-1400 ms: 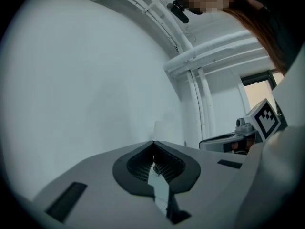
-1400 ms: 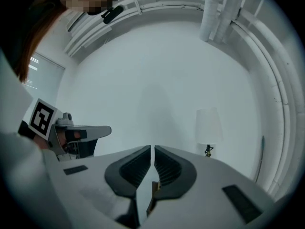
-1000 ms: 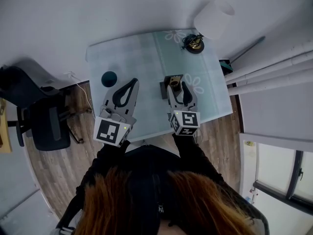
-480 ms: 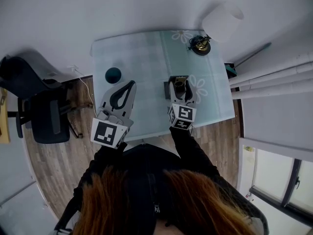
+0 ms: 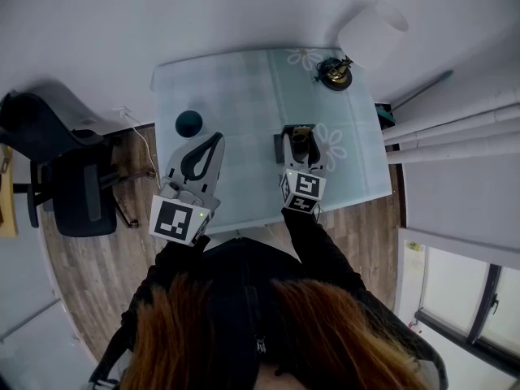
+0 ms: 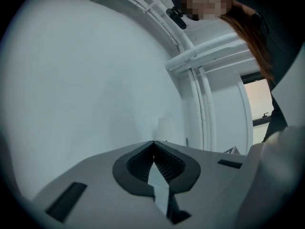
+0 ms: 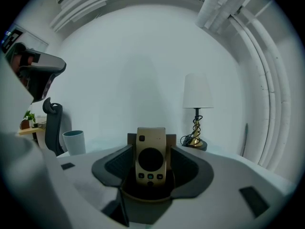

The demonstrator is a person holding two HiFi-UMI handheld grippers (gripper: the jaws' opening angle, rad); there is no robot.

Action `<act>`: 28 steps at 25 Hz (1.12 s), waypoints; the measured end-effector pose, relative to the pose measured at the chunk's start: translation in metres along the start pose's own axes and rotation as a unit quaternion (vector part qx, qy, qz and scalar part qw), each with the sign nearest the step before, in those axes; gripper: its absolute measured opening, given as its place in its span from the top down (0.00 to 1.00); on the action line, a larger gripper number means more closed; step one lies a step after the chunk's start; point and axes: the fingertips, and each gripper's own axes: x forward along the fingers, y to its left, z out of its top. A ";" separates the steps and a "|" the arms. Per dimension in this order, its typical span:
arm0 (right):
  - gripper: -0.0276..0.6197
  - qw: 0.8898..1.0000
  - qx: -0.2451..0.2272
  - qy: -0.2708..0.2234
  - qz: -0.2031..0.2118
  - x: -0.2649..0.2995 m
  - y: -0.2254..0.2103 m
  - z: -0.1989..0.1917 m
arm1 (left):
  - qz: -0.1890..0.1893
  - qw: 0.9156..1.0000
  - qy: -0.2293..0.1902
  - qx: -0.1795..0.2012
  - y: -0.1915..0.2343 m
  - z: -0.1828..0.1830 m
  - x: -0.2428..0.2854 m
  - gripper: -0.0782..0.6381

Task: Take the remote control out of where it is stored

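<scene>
A beige remote control point(image 7: 151, 159) with a dark round pad stands upright in a dark holder point(image 7: 131, 139) on the glass table point(image 5: 244, 96). My right gripper point(image 7: 151, 149) is open, with one jaw on each side of the remote and a small gap at each pad. In the head view the remote point(image 5: 298, 139) shows just beyond the right gripper point(image 5: 302, 149), right of the table's middle. My left gripper point(image 5: 218, 136) hovers over the table's left half, shut and holding nothing; its tips meet in the left gripper view point(image 6: 153, 142).
A teal cup point(image 5: 188, 123) stands at the table's left side, just beyond the left gripper. A table lamp point(image 5: 335, 73) with a brass base stands at the far right corner. An office chair point(image 5: 65, 193) is on the floor to the left. White pipes point(image 5: 455, 120) run along the right wall.
The right gripper has dropped lower round the remote in its holder. The left gripper has barely moved. The head view has shifted slightly.
</scene>
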 end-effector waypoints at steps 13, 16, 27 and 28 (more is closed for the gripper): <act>0.65 1.000 -0.004 0.005 0.003 0.001 0.003 0.000 | -0.007 1.000 -0.005 -0.002 -0.001 -0.001 0.004 0.89; 0.65 1.000 0.003 0.007 0.001 0.000 0.001 -0.001 | -0.006 1.000 -0.002 -0.003 -0.001 -0.003 0.004 0.89; 0.66 1.000 0.004 -0.019 0.008 -0.008 0.004 0.024 | -0.001 1.000 -0.005 -0.006 0.001 -0.004 0.000 0.89; 0.66 1.000 0.008 -0.020 0.008 -0.008 0.005 0.026 | -0.001 1.000 -0.005 -0.006 0.001 -0.004 0.000 0.89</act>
